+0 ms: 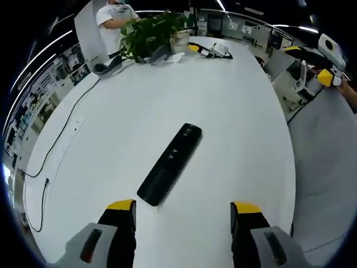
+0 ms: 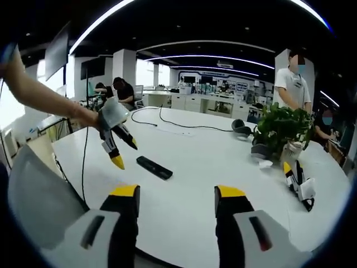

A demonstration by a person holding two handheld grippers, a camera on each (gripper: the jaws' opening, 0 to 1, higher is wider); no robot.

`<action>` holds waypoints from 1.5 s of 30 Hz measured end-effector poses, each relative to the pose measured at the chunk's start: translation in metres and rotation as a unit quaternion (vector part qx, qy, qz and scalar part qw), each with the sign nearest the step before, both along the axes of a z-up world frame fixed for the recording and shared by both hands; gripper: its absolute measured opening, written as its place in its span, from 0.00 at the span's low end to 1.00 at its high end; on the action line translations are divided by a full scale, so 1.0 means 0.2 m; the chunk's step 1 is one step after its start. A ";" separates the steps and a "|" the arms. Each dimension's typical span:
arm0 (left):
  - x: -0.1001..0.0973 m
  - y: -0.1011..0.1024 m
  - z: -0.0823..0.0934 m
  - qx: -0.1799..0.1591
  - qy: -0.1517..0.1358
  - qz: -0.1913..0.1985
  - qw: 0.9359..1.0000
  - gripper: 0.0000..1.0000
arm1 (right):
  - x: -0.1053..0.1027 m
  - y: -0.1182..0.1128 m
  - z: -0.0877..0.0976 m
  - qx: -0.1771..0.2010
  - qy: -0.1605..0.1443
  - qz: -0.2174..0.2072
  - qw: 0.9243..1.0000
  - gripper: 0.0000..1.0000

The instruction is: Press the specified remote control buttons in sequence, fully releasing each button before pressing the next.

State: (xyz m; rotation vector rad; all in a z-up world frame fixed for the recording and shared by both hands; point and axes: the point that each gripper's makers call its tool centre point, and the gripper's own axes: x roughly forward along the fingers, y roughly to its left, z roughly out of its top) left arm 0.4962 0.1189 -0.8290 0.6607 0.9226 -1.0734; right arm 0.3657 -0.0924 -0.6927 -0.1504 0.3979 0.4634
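Left gripper view close above the white table (image 1: pixel 234 111), tilted down over the remote (image 1: pixel 170 163), right gripper view farther back, level, both sharing table, remote (image 2: pixel 154 167), plant (image 2: pixel 281 127)

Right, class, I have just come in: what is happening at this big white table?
A person holds a two-jaw gripper in each hand over a white table. The left gripper, jaws open, hovers just short of a black remote control lying flat; nothing touches it, so no button is being pressed. The right gripper, also open, is held back at the table's edge. A potted plant and a spare gripper sit further along, with people beyond.
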 end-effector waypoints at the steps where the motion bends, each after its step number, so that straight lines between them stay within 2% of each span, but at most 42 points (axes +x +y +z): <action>1: 0.01 -0.01 -0.02 0.004 0.001 -0.003 1.000 0.71 | 0.00 0.00 0.00 -0.001 0.001 0.000 1.000 0.55; 10: 0.10 -0.06 -0.08 0.022 0.008 -0.026 0.999 0.70 | 0.00 0.01 -0.03 -0.010 0.010 0.007 1.000 0.53; 17: 0.19 -0.07 -0.12 0.051 -0.007 -0.062 0.997 0.69 | 0.00 0.00 -0.03 -0.009 0.010 0.001 1.000 0.48; 22: 0.24 -0.09 -0.16 0.064 0.002 -0.076 0.995 0.69 | 0.00 0.00 -0.04 -0.018 0.012 0.001 1.000 0.46; 27: 0.25 -0.13 -0.18 0.068 0.011 -0.098 0.993 0.67 | 0.00 -0.01 -0.04 -0.019 0.014 0.000 1.000 0.44; 29: 0.25 -0.14 -0.18 0.063 0.010 -0.095 0.993 0.67 | 0.00 -0.01 -0.04 -0.018 0.013 -0.002 1.000 0.41; 31: 0.25 -0.16 -0.17 0.055 0.013 -0.099 0.994 0.61 | 0.00 -0.01 -0.03 -0.018 0.008 -0.002 1.000 0.39; 33: 0.20 -0.18 -0.17 0.045 0.028 -0.117 0.992 0.50 | 0.00 -0.01 -0.04 -0.019 0.008 -0.001 1.000 0.38; 41: 0.20 -0.19 -0.17 0.034 0.021 -0.107 0.993 0.34 | -0.02 0.01 -0.07 -0.033 0.020 0.010 0.999 0.38; 45: 0.17 -0.19 -0.17 0.037 0.019 -0.122 0.992 0.28 | -0.02 0.01 -0.07 -0.035 0.020 0.009 0.999 0.37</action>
